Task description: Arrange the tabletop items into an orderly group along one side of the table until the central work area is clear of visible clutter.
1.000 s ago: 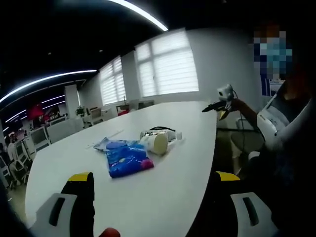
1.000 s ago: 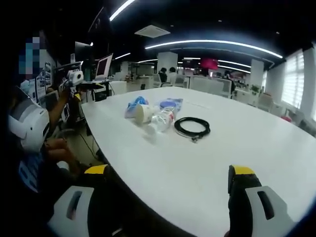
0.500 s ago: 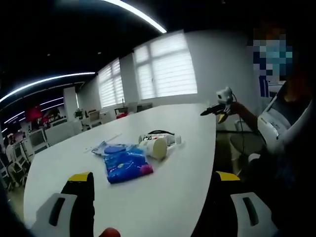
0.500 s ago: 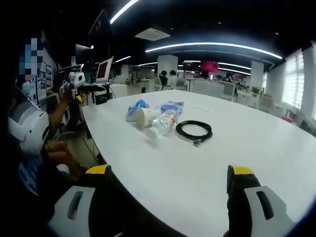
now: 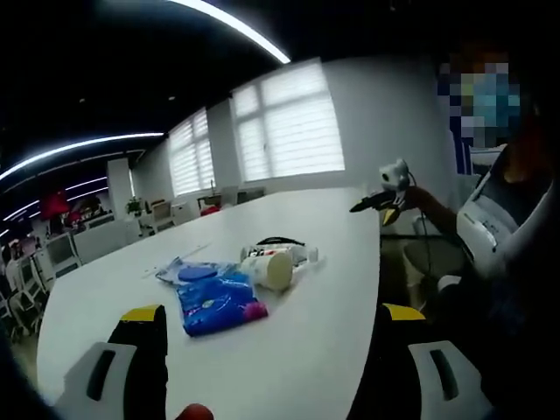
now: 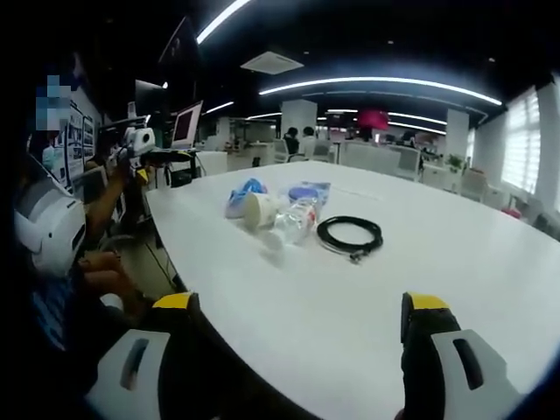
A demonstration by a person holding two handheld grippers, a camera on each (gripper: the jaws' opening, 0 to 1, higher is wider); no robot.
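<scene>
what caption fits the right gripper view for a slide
Open right gripper faces a white table holding a paper cup, plastic bottle and coiled black cable.

One blue packet [image 5: 213, 301], cup [image 6: 257, 210], bottle [image 6: 292, 222], cable coil [image 6: 349, 235].

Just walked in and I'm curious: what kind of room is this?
Probably an open-plan office: a long white table, desks with a computer monitor behind, strip ceiling lights, and big windows with blinds.

Both views look from opposite sides across the white table [image 5: 306, 332] toward the same central clutter, well apart.
</scene>
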